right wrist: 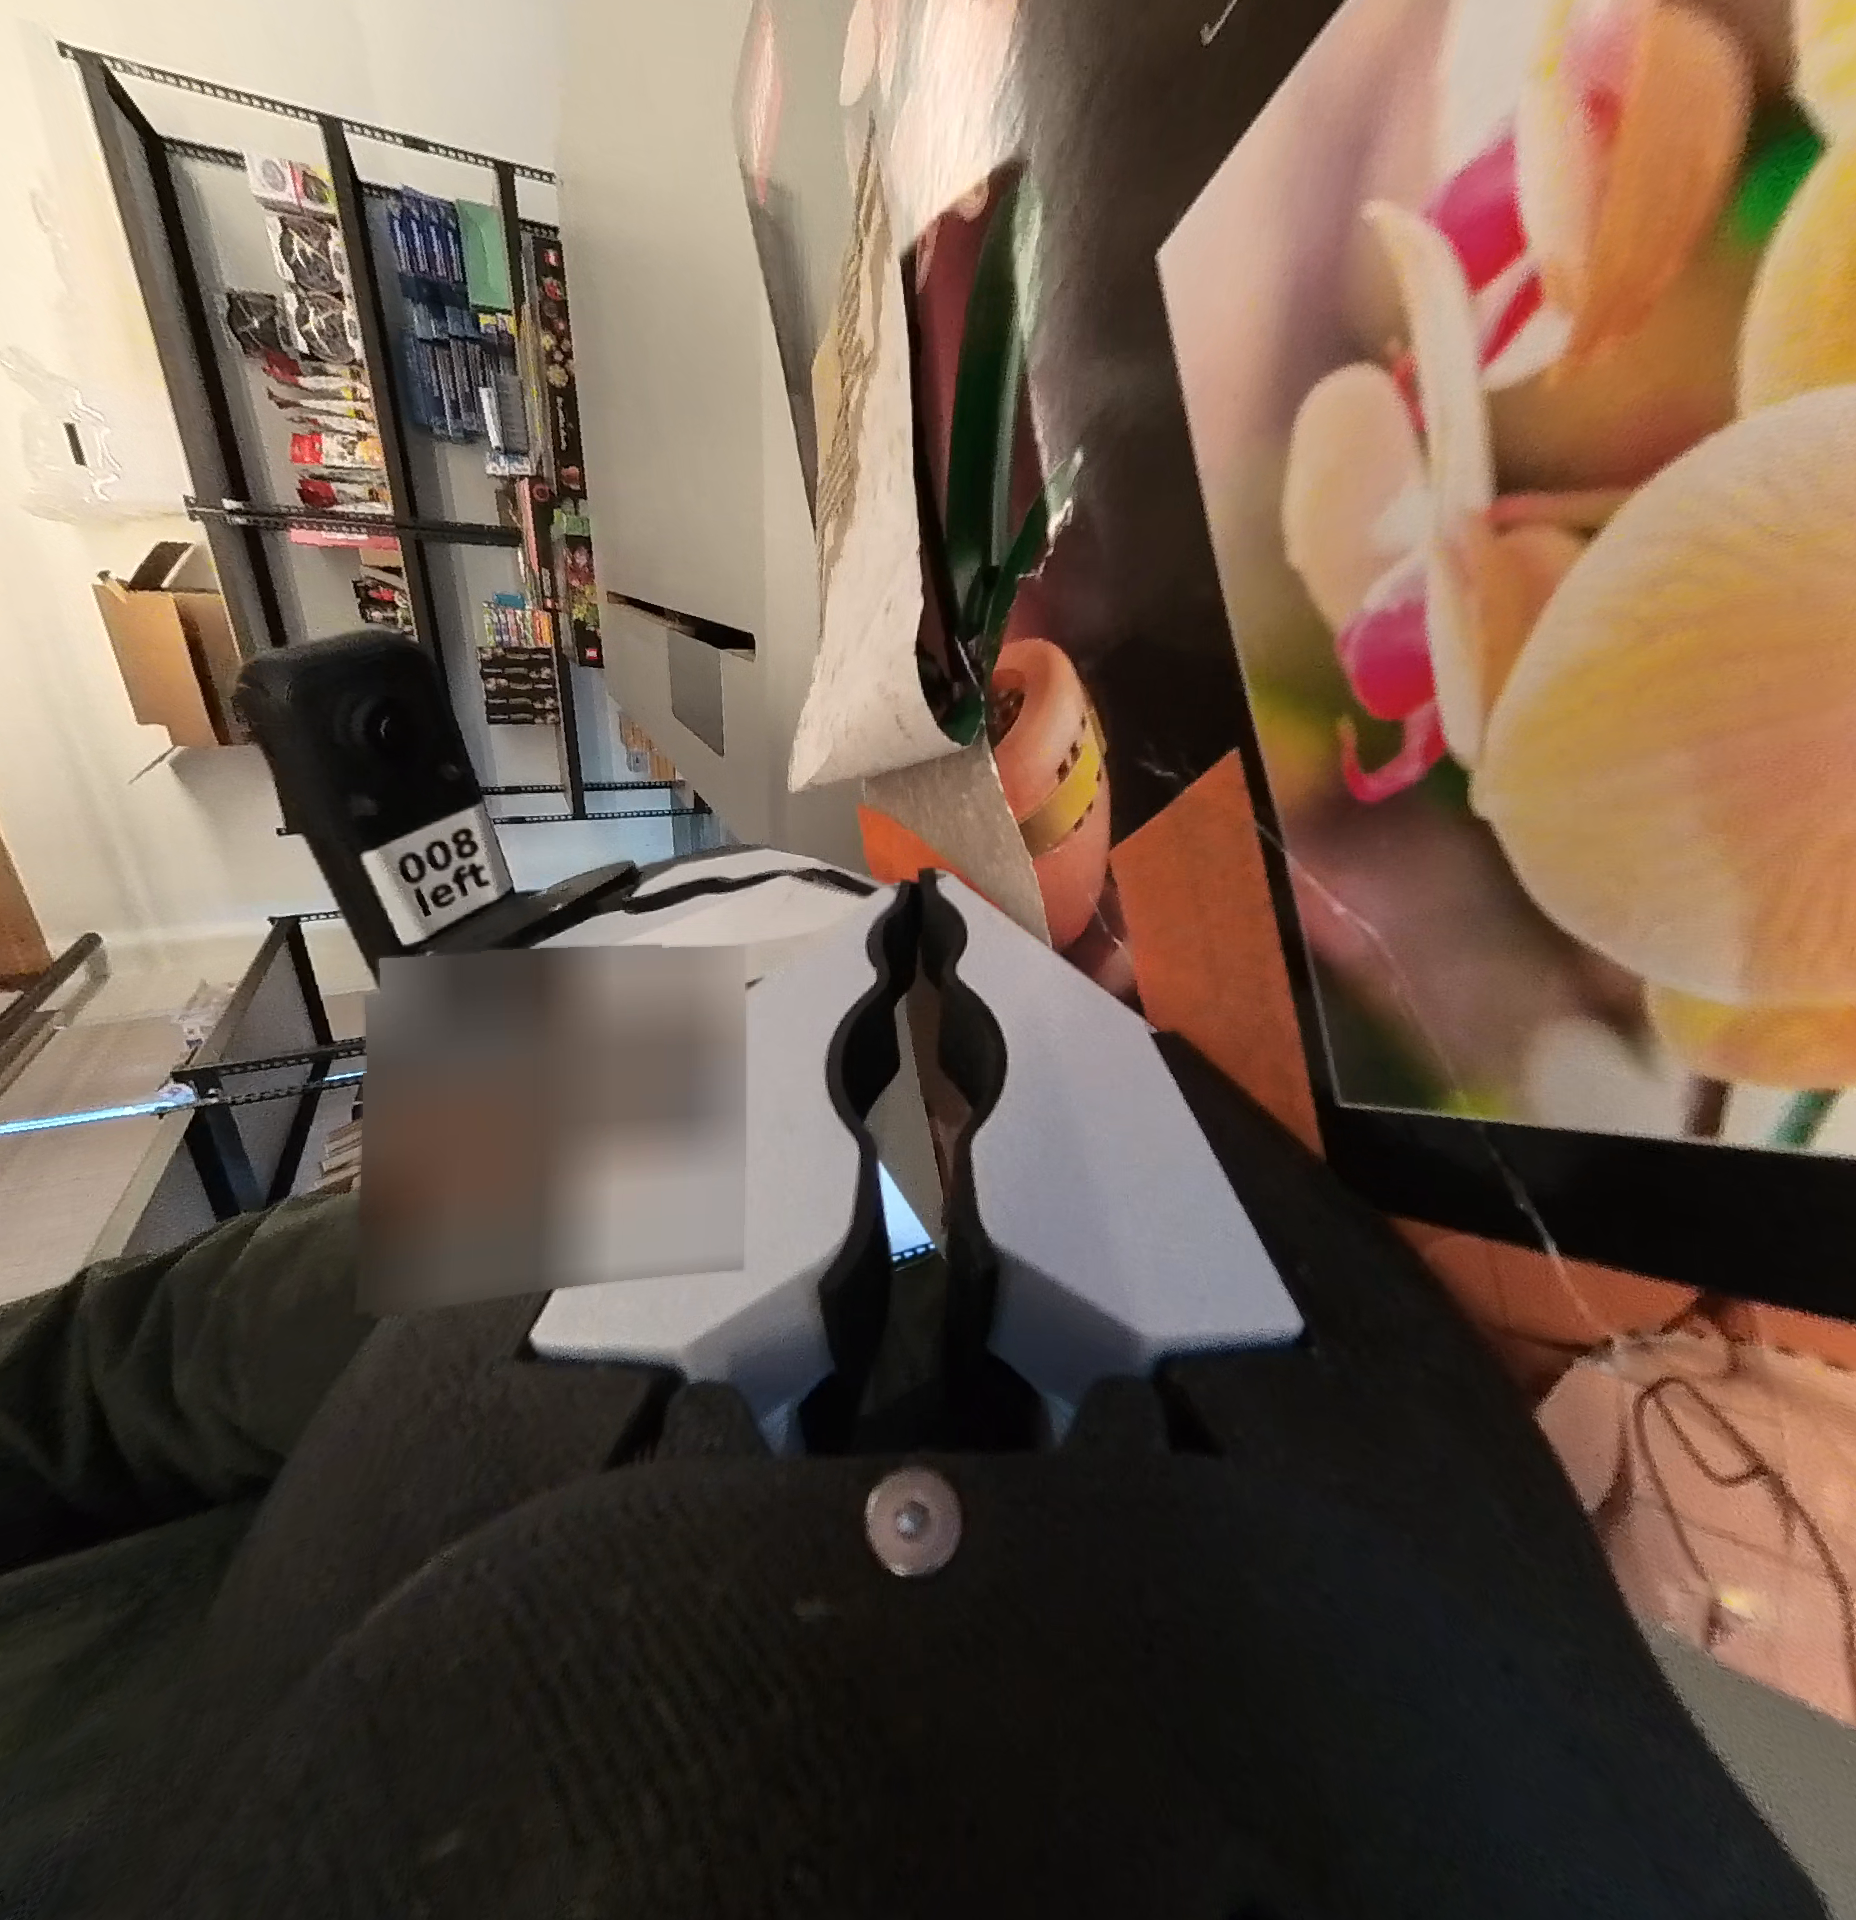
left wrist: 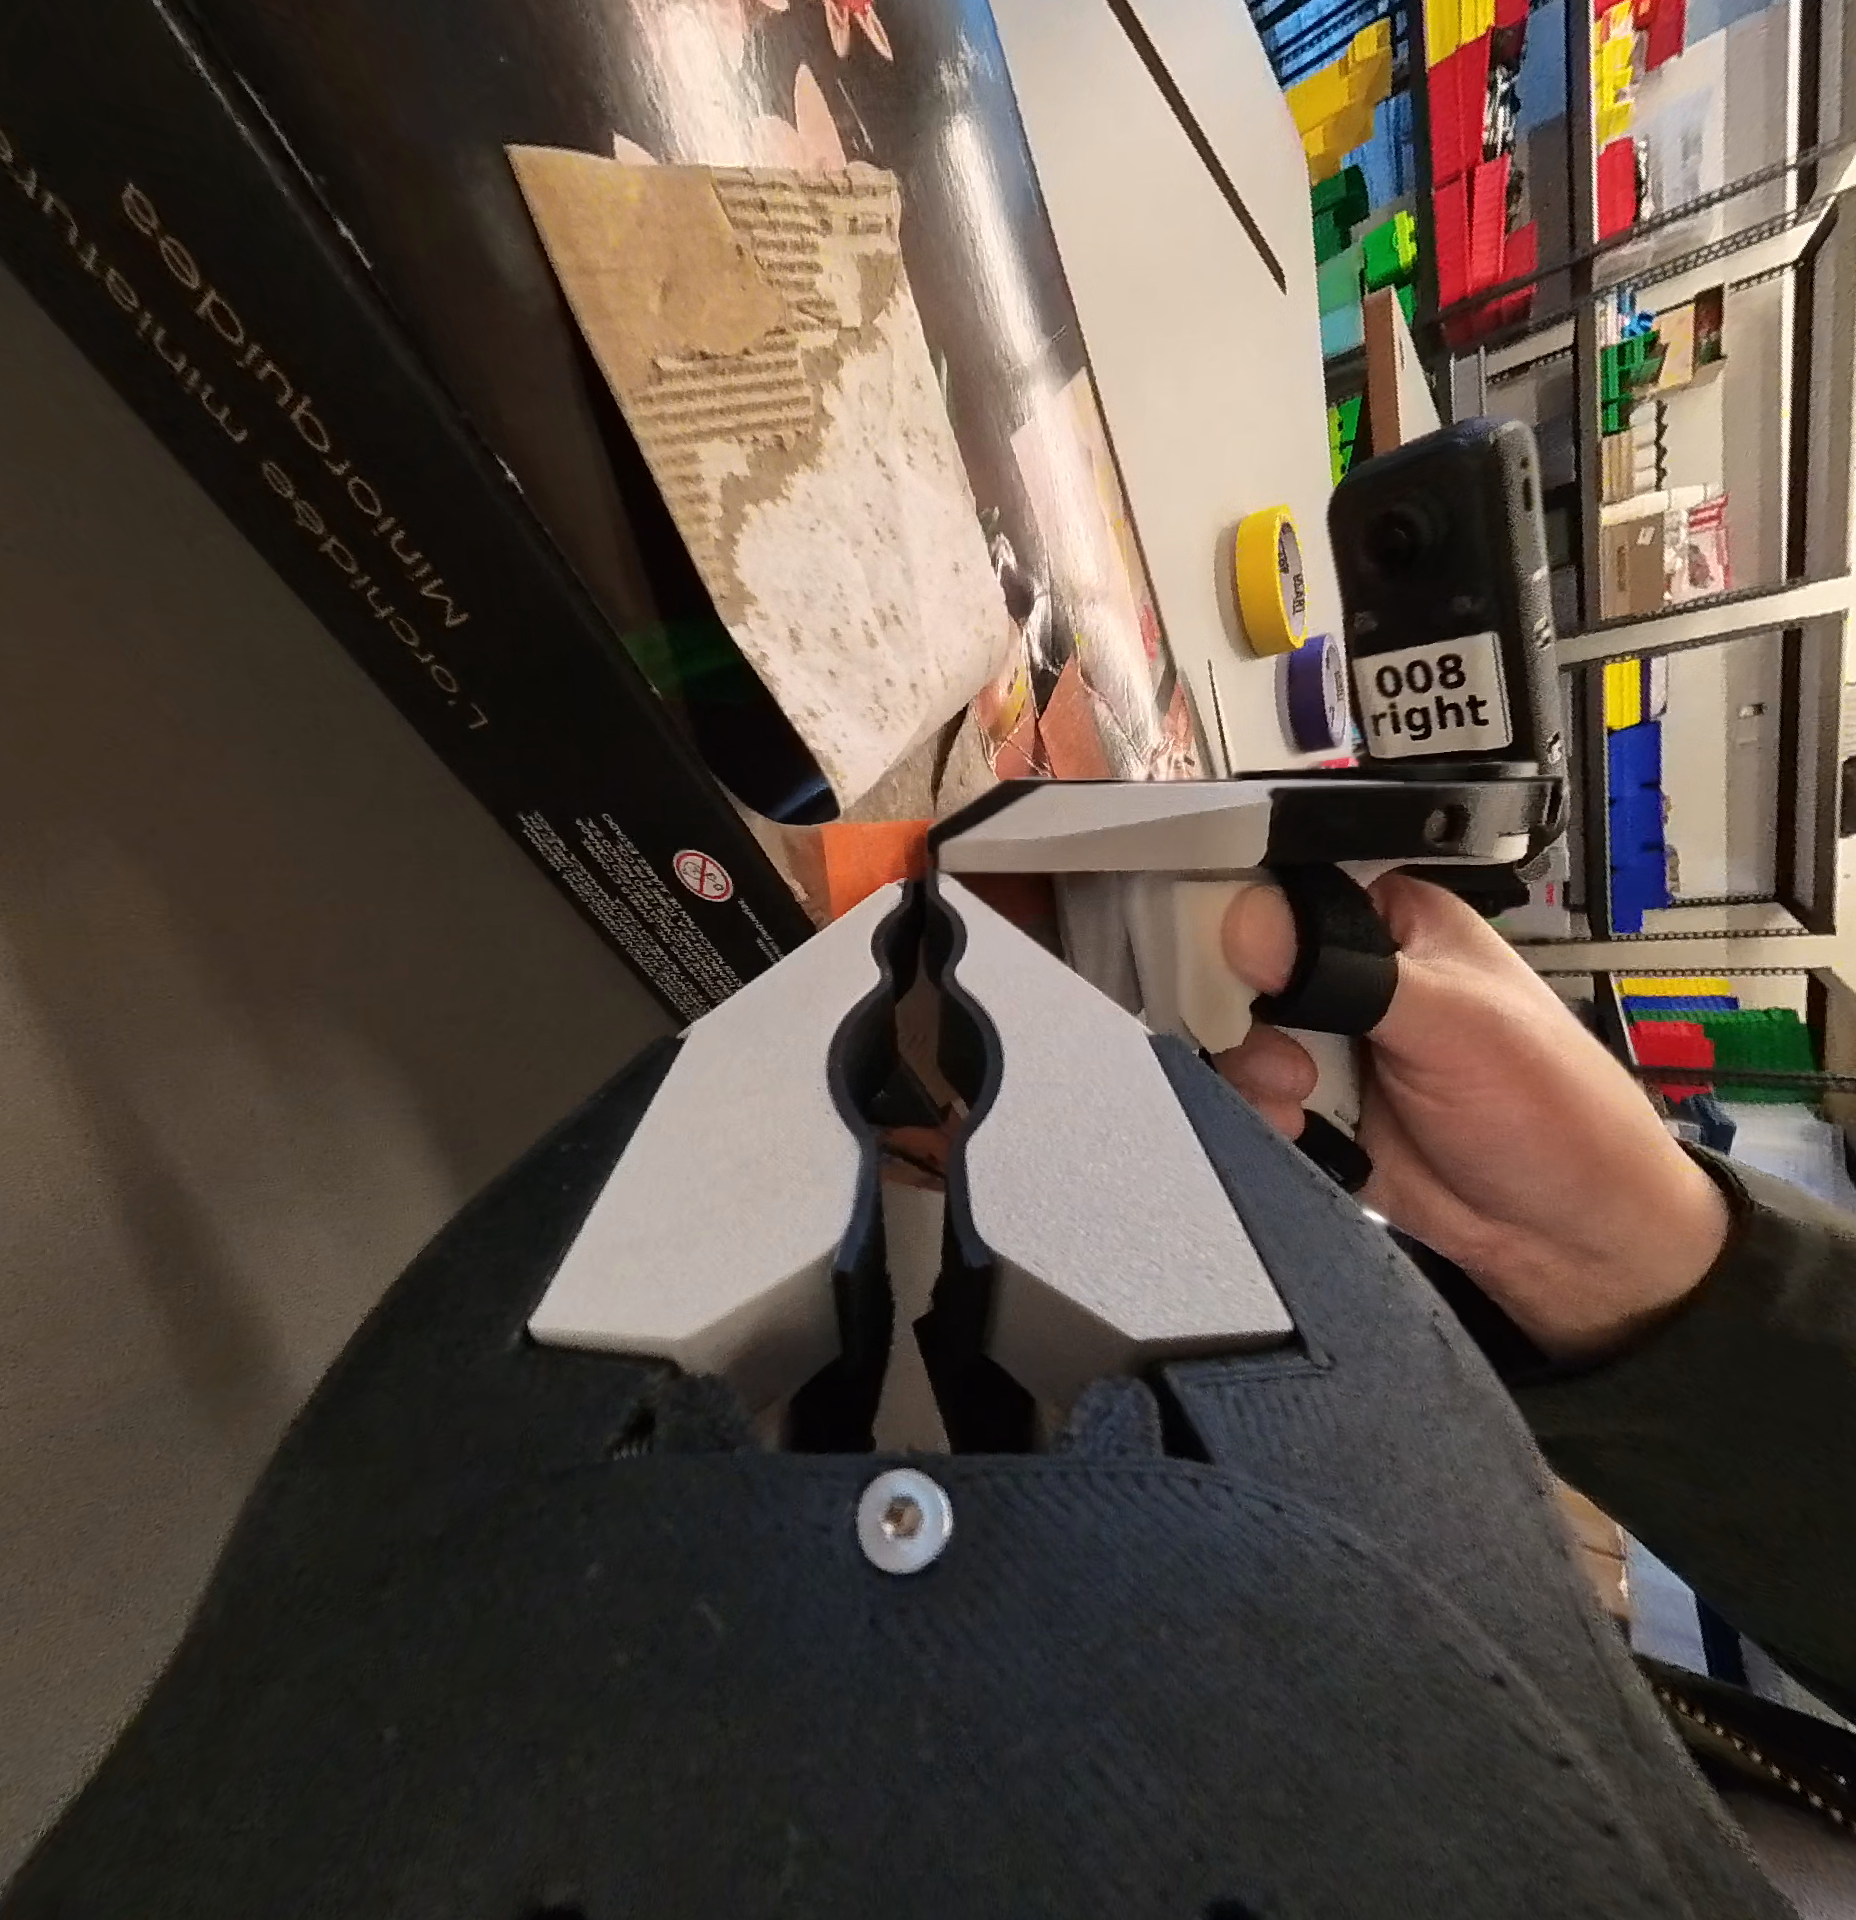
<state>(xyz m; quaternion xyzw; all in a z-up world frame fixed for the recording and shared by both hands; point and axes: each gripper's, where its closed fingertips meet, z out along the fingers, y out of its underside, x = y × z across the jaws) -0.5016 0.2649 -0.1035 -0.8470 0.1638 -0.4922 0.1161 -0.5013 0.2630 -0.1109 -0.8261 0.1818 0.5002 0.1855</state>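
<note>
1. Box: black cardboard, printed with flowers. You hold it tilted, its long edge running from upper left down toward the fingertips in the left wrist view. Pale lettering runs along the dark side panel, with small print and a round red warning symbol near the lower corner. In the right wrist view the box face shows large yellow and pink orchid blooms.

2. Torn patch: the printed skin is peeled off, baring brown corrugated board and a pale curled flap.

3. Shelving: black metal racks stacked with red, yellow, blue and green blocks, well behind the right gripper.

4. Right gripper: your fingers meet at the tips, pinching the lower edge of the torn flap. Its camera carries a white printed sticker.

5. Left gripper: jaws together at the tips, nipped on the box's lower edge, just beside the right gripper's tip. It also bears a white sticker.

6. Your right hand: wrapped round the handle, one finger through a black strap.

7. Tape rolls: one yellow, one purple, side by side on the white surface.
</note>
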